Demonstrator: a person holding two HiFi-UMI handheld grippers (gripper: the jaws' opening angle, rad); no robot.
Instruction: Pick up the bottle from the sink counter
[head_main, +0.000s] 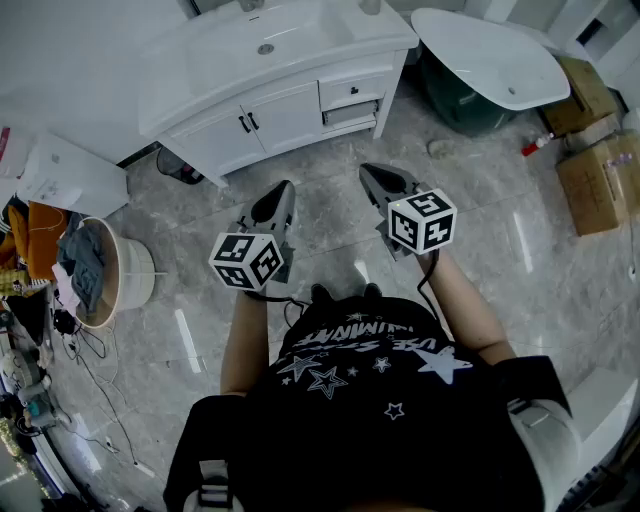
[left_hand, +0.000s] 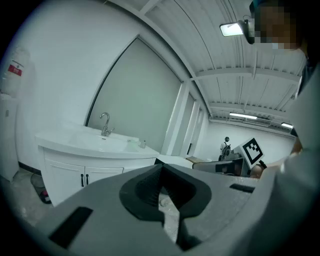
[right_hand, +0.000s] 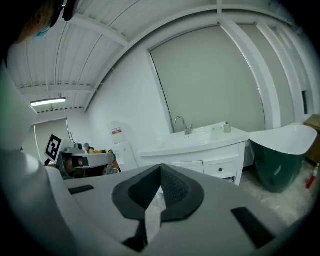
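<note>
The left tool (head_main: 283, 195) and right tool (head_main: 375, 178) are both clenched on nothing, jaws pressed together, held over the floor well short of the white worktop (right_hand: 200, 142). The bottle (right_hand: 227, 127) stands upright at the worktop's far right, beyond the basin (right_hand: 197, 135) and right of the tap (right_hand: 183, 124). It looks small and squat, so probably light, stiff and smooth, and easy to knock over. A tool should open first, then take it around the mid-body, squeezing gently.
</note>
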